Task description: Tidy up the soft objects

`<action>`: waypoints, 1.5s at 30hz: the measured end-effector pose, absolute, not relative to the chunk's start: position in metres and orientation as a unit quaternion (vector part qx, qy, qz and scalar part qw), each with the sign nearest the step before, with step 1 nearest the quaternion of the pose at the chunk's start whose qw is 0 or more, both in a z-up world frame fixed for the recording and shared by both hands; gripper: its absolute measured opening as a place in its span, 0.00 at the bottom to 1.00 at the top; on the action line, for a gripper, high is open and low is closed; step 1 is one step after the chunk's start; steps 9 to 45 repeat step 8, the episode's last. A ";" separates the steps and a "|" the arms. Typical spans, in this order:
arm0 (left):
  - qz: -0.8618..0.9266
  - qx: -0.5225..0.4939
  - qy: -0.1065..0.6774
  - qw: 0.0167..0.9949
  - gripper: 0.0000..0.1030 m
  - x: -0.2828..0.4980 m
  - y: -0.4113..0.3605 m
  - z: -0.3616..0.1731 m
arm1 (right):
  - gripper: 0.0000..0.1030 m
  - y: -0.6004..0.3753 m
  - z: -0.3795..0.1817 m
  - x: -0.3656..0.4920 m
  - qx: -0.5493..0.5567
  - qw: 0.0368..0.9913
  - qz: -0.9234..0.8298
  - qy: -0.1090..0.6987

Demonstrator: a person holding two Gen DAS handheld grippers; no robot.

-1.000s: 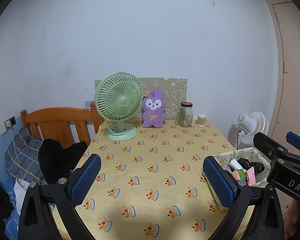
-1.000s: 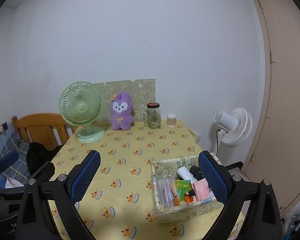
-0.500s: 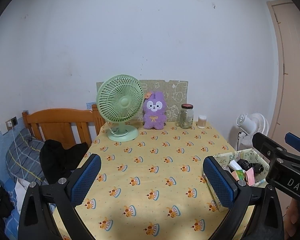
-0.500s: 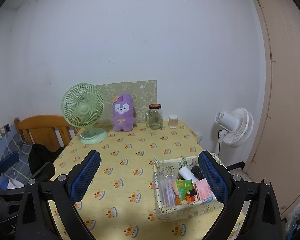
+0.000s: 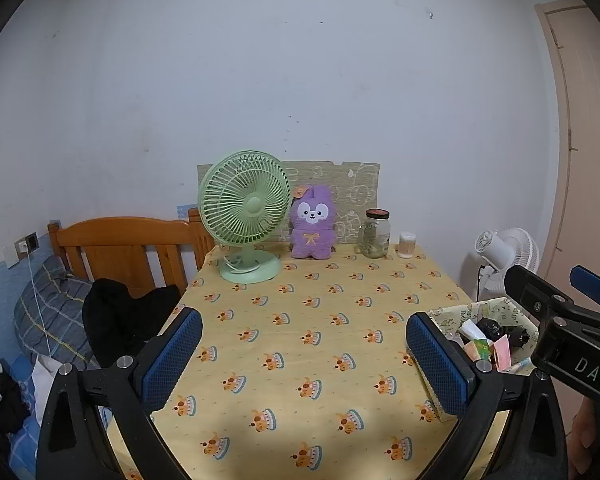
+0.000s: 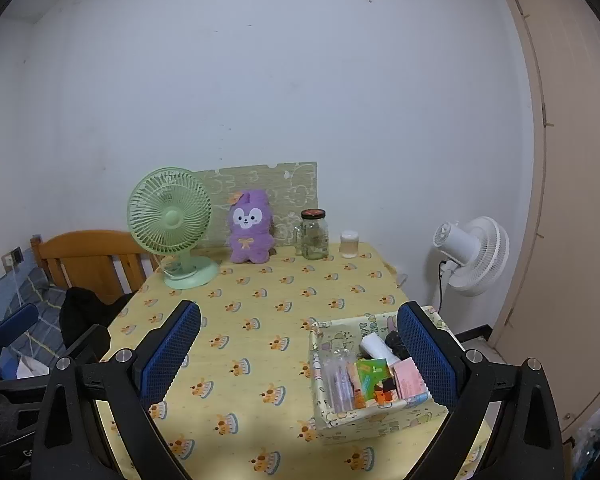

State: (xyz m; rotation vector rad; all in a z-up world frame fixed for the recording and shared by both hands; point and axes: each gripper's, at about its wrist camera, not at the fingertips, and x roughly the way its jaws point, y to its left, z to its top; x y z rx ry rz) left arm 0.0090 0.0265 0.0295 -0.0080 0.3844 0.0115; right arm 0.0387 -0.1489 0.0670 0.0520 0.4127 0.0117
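A purple plush rabbit sits upright at the far edge of the yellow-clothed table, against a patterned board; it also shows in the right wrist view. My left gripper is open and empty, held above the table's near edge, far from the plush. My right gripper is open and empty too, over the near part of the table; its right finger overlaps a patterned fabric box. The right gripper shows at the right of the left wrist view.
A green desk fan stands left of the plush; a glass jar and small cup stand to its right. The fabric box holds several small items. A wooden headboard, dark clothing and a white floor fan flank the table.
Both grippers have drawn back and up slightly from the table; the plush and fan look a little smaller and higher in view. Both jaws stay open.
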 end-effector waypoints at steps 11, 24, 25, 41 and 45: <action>0.007 -0.006 0.192 0.981 1.00 0.010 0.029 0.029 | 0.97 -0.144 0.066 0.041 0.026 0.978 0.009 0.207; 0.007 -0.006 0.192 0.981 1.00 0.010 0.029 0.029 | 0.97 -0.144 0.066 0.041 0.026 0.978 0.009 0.207; 0.007 -0.006 0.192 0.981 1.00 0.010 0.029 0.029 | 0.97 -0.144 0.066 0.041 0.026 0.978 0.009 0.207; 0.007 -0.006 0.192 0.981 1.00 0.010 0.029 0.029 | 0.97 -0.144 0.066 0.041 0.026 0.978 0.009 0.207; 0.007 -0.006 0.192 0.981 1.00 0.010 0.029 0.029 | 0.97 -0.144 0.066 0.041 0.026 0.978 0.009 0.207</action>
